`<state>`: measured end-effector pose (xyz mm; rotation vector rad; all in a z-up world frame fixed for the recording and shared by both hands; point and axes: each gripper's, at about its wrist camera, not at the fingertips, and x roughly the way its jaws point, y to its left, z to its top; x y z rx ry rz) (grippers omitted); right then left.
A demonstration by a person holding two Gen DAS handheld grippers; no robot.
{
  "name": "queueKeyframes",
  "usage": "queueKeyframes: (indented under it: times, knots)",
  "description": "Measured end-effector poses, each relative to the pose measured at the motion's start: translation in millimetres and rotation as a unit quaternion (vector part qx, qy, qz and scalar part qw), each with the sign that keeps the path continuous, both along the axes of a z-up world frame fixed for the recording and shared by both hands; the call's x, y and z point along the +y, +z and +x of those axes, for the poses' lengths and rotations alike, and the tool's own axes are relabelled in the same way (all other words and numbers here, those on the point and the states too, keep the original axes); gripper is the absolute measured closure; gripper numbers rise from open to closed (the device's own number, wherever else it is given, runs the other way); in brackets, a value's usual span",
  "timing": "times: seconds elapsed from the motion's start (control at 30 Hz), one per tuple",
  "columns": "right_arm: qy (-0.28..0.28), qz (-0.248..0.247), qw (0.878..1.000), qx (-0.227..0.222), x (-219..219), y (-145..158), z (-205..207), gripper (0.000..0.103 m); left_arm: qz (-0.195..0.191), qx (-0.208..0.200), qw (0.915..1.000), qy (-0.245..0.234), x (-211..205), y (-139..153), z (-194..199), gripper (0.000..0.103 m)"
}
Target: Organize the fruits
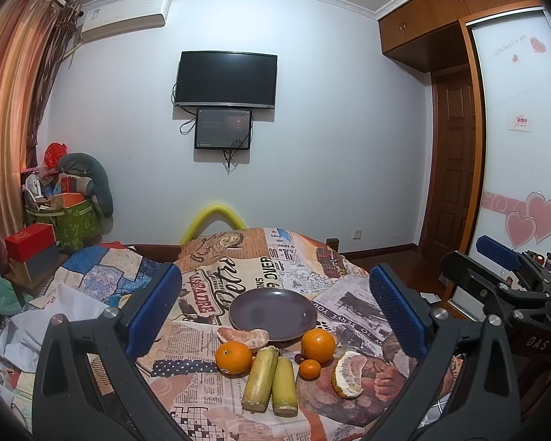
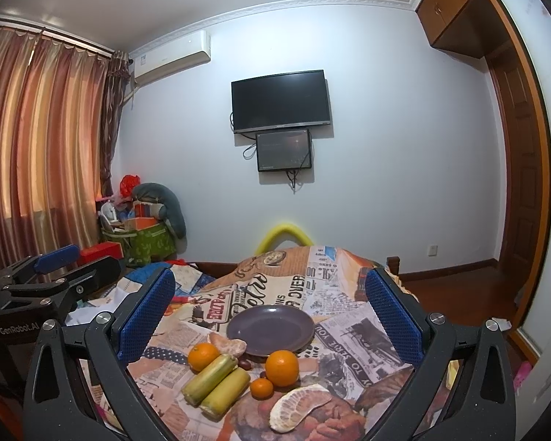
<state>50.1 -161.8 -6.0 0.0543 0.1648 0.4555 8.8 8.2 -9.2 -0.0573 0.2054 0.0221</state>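
Surface: a table draped in a newspaper-print cloth [image 1: 275, 279] carried everything.
Plate: an empty purple plate [image 1: 272, 314] sat near the middle of the cloth.
Peeled segments: one peeled citrus piece [image 1: 244, 337] touched the plate's near-left rim; a second, larger peeled piece [image 1: 348, 374] lay toward the near-right side, apart from the plate.
Oranges: one orange [image 1: 233, 357] sat just in front of the left segment; another orange [image 1: 318, 345] stood close to the plate's near-right rim.
Small citrus: a small mandarin [image 1: 309, 369] rested just in front of the right-hand orange.
Stalks: two yellow-green cane pieces [image 1: 272, 380] lay side by side, touching, between the two oranges, ends pointing to the near edge.
Dark bits: small dark fruits [image 2: 243, 363] showed near the plate's front rim; their kind could not be told.
Left gripper [image 1: 275, 310]: blue pads spread wide, holding nothing, above the near edge.
Right gripper [image 2: 270, 316]: likewise spread wide and empty, just beside the left one.
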Motion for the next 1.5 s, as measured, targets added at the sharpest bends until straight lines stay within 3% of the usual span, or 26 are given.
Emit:
queueKeyframes:
  times: [1.5]
  knots:
    - [0.002,0.002,1.0,0.006,-1.2,-1.0,5.2,0.0,0.005,0.007,1.0,0.002,0.7,-2.8,5.5,0.0]
